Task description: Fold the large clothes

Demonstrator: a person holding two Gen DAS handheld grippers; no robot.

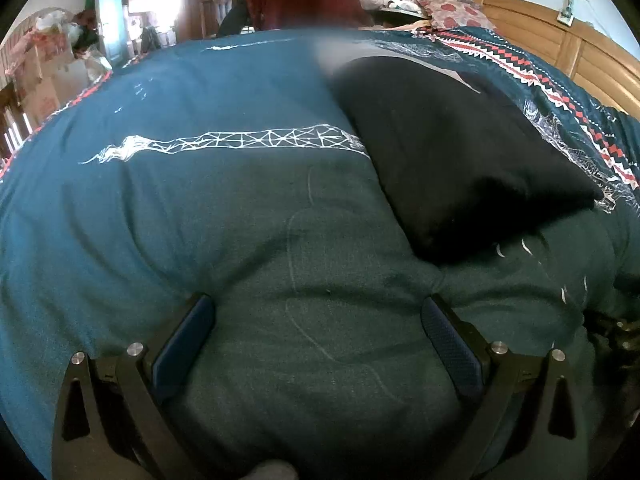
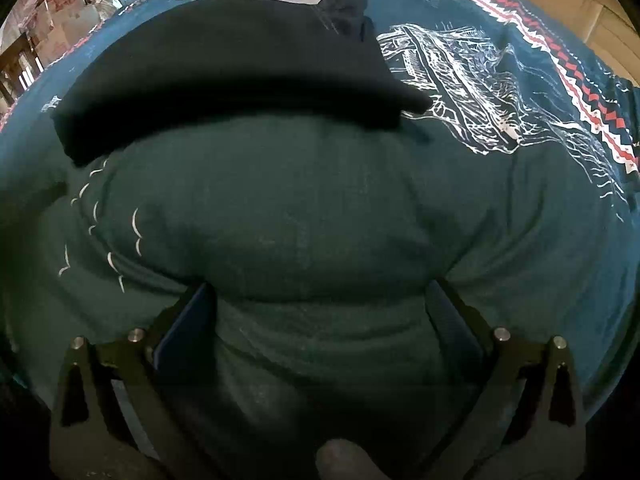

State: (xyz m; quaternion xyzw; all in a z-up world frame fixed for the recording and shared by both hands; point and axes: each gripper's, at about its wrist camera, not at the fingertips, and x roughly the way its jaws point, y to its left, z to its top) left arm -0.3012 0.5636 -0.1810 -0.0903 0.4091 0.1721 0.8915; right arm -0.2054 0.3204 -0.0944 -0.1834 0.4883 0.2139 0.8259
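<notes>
One black garment folded flat on teal bedspread, both grippers' fingers spread wide, gripping nothing

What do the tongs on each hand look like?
Both look alike. The left tongs and right tongs have black angular frames with silver round bolts and triangular cut-outs. The fingers carry dark blue textured pads. No cables or sleeves show.
</notes>
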